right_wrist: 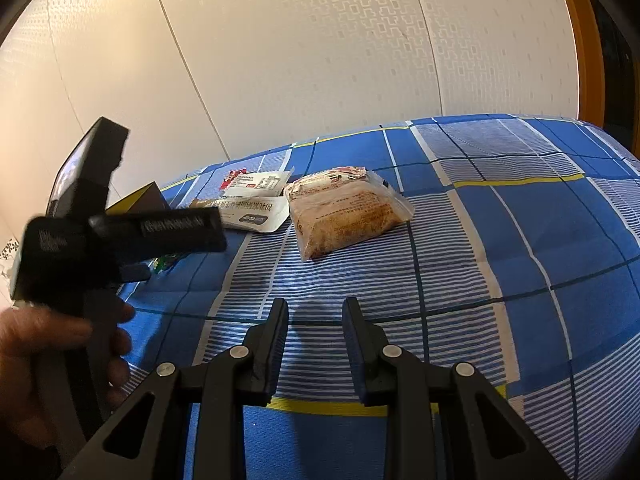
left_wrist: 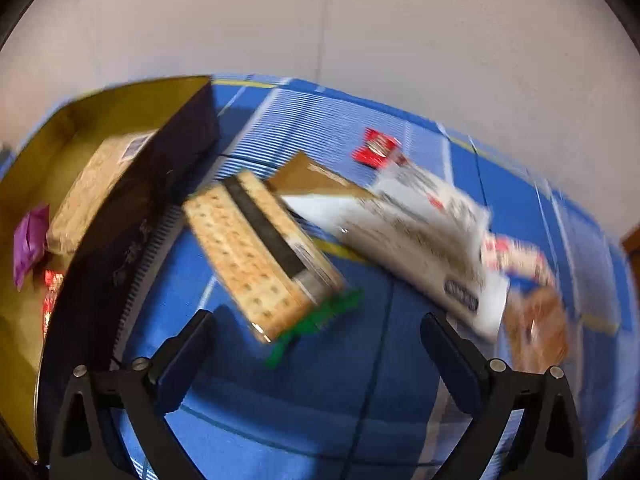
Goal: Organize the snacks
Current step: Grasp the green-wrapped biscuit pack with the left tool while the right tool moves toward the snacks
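Observation:
My left gripper (left_wrist: 316, 336) is open above the blue checked cloth (left_wrist: 320, 400). Just beyond its fingertips lies a long cracker pack (left_wrist: 256, 252), untouched, with a green wrapper (left_wrist: 320, 324) at its near end. Left of it stands a black box with a gold inside (left_wrist: 132, 216), holding another cracker pack (left_wrist: 92, 192), a purple wrapper (left_wrist: 30, 240) and a red one (left_wrist: 50, 288). My right gripper (right_wrist: 316, 320) hovers low over the cloth, its jaws a narrow gap apart with nothing between them. A bread packet (right_wrist: 344, 212) and a white packet (right_wrist: 252, 212) lie ahead of it.
A white packet (left_wrist: 432, 236), a brown bread packet (left_wrist: 536, 320) and a small red packet (left_wrist: 376, 148) lie right of the crackers, blurred. A hand (right_wrist: 48, 340) holds the left tool at the right wrist view's left edge. A pale wall (right_wrist: 320, 60) backs the cloth, which drops away on the right.

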Available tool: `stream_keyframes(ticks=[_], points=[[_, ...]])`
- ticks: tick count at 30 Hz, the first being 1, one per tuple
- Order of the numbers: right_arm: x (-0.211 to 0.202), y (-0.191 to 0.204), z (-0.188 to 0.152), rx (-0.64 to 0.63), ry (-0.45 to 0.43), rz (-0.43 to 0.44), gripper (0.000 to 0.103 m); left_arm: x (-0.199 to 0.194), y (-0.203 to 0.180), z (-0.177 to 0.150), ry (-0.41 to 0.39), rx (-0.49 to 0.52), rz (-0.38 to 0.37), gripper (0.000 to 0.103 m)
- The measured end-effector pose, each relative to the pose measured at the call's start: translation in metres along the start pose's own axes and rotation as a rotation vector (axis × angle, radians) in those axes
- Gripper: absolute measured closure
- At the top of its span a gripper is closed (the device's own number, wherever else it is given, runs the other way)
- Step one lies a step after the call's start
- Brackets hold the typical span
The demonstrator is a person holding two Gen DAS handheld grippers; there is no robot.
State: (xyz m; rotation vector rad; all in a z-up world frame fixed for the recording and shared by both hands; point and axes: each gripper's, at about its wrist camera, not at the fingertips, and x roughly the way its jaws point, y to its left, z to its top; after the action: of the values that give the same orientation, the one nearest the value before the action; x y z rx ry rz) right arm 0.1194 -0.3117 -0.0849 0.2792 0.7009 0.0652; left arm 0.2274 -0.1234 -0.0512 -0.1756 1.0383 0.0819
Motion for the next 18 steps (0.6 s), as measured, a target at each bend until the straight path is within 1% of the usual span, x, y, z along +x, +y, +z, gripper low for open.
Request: stream_keyframes(ticks=[2, 4, 6, 7, 10, 12, 13, 14, 15, 16, 18], points=[[0.0, 0.0, 0.0, -0.001, 0.0, 0.0, 0.075, 0.005, 0.009, 0.014, 0.021, -0.078, -0.001, 0.001], [0.0, -0.001, 0.0, 0.007, 0.0, 0.009, 0.075, 0.004, 0.01, 0.018, 0.035, -0.118, 0.01, 0.002], [0.001, -0.004, 0.0, 0.017, 0.001, 0.022, 0.075, 0.006, 0.011, 0.022, 0.034, -0.16, 0.032, 0.004], [0.001, -0.004, 0.0, 0.02, 0.002, 0.027, 0.075, 0.005, 0.009, 0.021, 0.027, -0.168, 0.062, 0.007], [0.002, -0.007, 0.001, 0.033, 0.003, 0.043, 0.075, 0.004, 0.002, 0.016, 0.002, -0.169, 0.134, 0.016], [0.003, -0.009, 0.001, 0.041, 0.004, 0.054, 0.075, 0.003, 0.001, 0.014, -0.019, -0.155, 0.179, 0.025], [0.003, -0.01, 0.001, 0.045, 0.005, 0.062, 0.075, 0.002, 0.001, 0.014, -0.032, -0.149, 0.202, 0.034], [0.003, -0.011, 0.001, 0.049, 0.007, 0.069, 0.075, 0.002, 0.0, 0.014, -0.042, -0.136, 0.212, 0.04], [0.003, -0.011, 0.001, 0.05, 0.008, 0.076, 0.075, 0.004, -0.001, 0.017, -0.052, -0.115, 0.209, 0.043], [0.003, -0.013, 0.001, 0.054, 0.01, 0.086, 0.075, 0.004, -0.002, 0.017, -0.055, -0.097, 0.201, 0.046], [0.004, -0.015, 0.002, 0.064, 0.013, 0.1, 0.075, 0.001, -0.003, 0.015, -0.057, -0.068, 0.184, 0.048]])
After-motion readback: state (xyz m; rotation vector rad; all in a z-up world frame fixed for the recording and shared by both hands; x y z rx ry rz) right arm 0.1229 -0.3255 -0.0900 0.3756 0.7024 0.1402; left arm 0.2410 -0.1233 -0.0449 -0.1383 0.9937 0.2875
